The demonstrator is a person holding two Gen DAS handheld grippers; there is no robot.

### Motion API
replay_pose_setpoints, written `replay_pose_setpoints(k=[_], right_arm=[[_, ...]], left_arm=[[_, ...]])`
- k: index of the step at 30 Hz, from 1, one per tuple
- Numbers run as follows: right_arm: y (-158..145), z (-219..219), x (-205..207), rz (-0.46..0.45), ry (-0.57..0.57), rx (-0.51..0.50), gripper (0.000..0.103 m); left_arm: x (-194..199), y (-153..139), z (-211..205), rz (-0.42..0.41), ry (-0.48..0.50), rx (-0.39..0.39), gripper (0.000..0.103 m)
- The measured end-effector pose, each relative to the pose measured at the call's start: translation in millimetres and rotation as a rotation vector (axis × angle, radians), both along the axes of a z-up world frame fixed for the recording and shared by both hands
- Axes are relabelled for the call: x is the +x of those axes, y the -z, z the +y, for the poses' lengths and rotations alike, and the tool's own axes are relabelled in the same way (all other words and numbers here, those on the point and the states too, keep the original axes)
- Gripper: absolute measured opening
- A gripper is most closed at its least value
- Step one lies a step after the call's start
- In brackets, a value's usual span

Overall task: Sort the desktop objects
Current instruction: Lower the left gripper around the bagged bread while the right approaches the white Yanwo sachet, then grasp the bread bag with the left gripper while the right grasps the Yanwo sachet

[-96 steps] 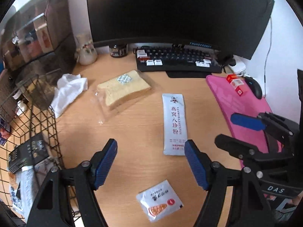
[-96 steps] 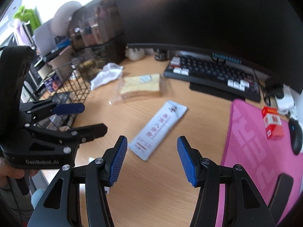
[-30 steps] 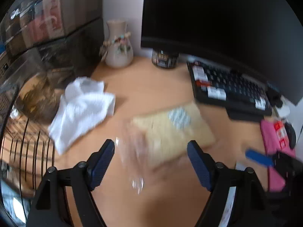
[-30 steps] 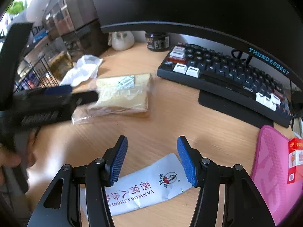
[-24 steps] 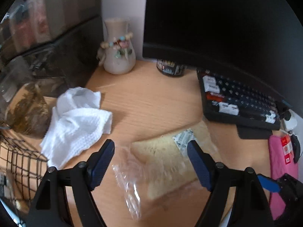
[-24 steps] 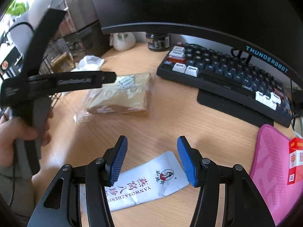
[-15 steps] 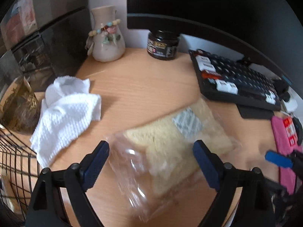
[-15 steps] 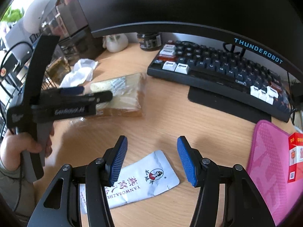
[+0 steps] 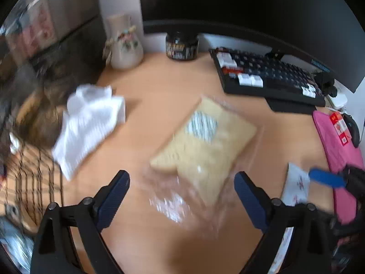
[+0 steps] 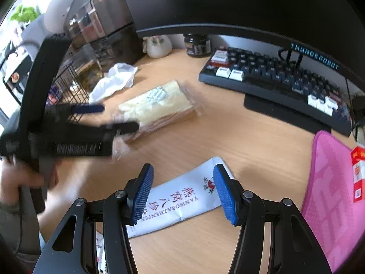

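On a wooden desk [image 10: 262, 141], below a dark monitor [image 10: 228, 2]: bagged bread slice [image 9: 205, 141] lying flat, loose clear end of the wrap toward the left gripper [image 9: 181, 196]. Left gripper jaws opening, bread wrap between them, pads not pressing on it; picture blurred. Seen from the right wrist as well: left gripper [image 10: 109, 116] reaching over the near end of the bread, held by a hand [image 10: 20, 178] at the left edge. Right gripper [image 10: 183, 194] with jaws apart, holding nothing, poised over a long white sachet [image 10: 180, 203] with printed lettering, lying flat and not touched by the pads. Crumpled white cloth [image 9: 91, 123] left of the bread, apart from it, beside a wire basket [image 9: 29, 178]. Keyboard [image 10: 280, 80] behind, pink mat [image 10: 333, 196] to the right, with a red box [image 10: 358, 171] on it. Pale vase [image 9: 124, 43] and dark jar [image 9: 182, 45] near the wall.
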State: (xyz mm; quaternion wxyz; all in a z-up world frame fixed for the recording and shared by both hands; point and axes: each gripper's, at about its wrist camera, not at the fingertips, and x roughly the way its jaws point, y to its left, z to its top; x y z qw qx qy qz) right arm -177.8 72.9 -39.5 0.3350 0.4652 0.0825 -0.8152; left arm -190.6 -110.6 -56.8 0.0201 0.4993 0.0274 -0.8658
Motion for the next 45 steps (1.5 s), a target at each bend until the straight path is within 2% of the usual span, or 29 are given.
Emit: replay_pose_setpoints(k=[4, 5, 8, 11, 12, 16, 18, 21, 23, 28, 31, 35, 41, 45], right_arm=[[4, 5, -2, -0.031, 0.013, -0.003, 0.055], [5, 6, -4, -0.036, 0.017, 0.000, 0.055], [11, 7, -10, -0.052, 0.030, 0.010, 0.055], [17, 7, -16, -0.071, 0.038, 0.013, 0.055], [19, 7, -17, -0.074, 0.039, 0.013, 0.055], [17, 11, -20, -0.069, 0.053, 0.011, 0.055], [16, 15, -21, -0.068, 0.065, 0.012, 0.055], [15, 22, -17, -0.065, 0.083, 0.017, 0.055], [15, 25, -13, -0.067, 0.089, 0.022, 0.055], [20, 20, -2, -0.094, 0.087, 0.015, 0.056], [22, 11, 7, -0.080, 0.086, 0.016, 0.061], [24, -5, 16, -0.069, 0.109, 0.020, 0.084], [29, -26, 24, 0.006, 0.095, 0.039, 0.093], [34, -32, 29, 0.081, 0.051, 0.143, 0.093]], left_arm=[[-22, 13, 9, -0.026, 0.032, -0.062, 0.093], [-25, 17, 8, -0.026, 0.036, -0.057, 0.097], [-32, 23, 3, -0.016, 0.043, 0.010, 0.100], [-36, 30, -3, -0.024, 0.025, 0.114, 0.101], [-35, 31, -1, -0.019, 0.028, 0.117, 0.102], [-28, 37, 33, -0.045, 0.143, -0.007, 0.103], [-24, 36, 41, -0.039, 0.156, -0.007, 0.102], [-18, 34, 41, -0.028, 0.135, 0.007, 0.096], [-12, 29, 37, -0.021, 0.123, 0.034, 0.086], [8, 25, 31, -0.033, 0.115, 0.060, 0.081], [29, 25, 28, -0.034, 0.106, 0.062, 0.081], [53, 27, 19, -0.032, 0.071, 0.063, 0.081], [73, 27, 2, -0.029, 0.023, 0.055, 0.081], [77, 26, -1, -0.029, 0.023, 0.061, 0.082]])
